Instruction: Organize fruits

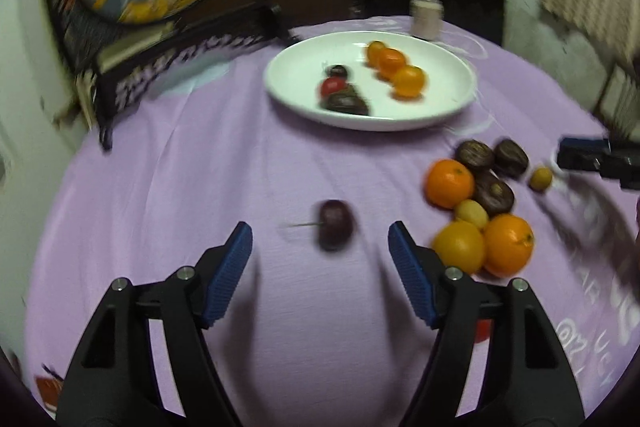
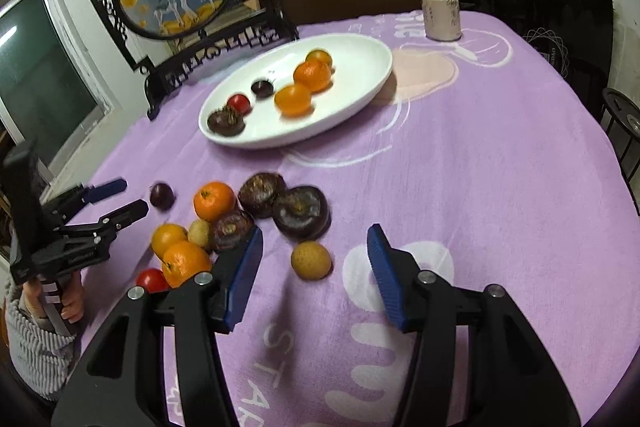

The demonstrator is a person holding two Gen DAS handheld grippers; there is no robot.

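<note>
left wrist view: your left tool (image 1: 320, 239) stands wide and holds nothing; a dark cherry (image 1: 335, 224) lies on the bench (image 1: 200, 187) just ahead, between the tips. the white plate (image 1: 448, 107) already carries three oranges and three small dark or red fruits. a loose pile (image 1: 478, 215) waits at the right.

right wrist view: your right tool (image 2: 316, 239) is open and empty, a small tan fruit (image 2: 311, 260) between its tips, untouched. judged under half done; about ten fruits remain off the plate.
</note>
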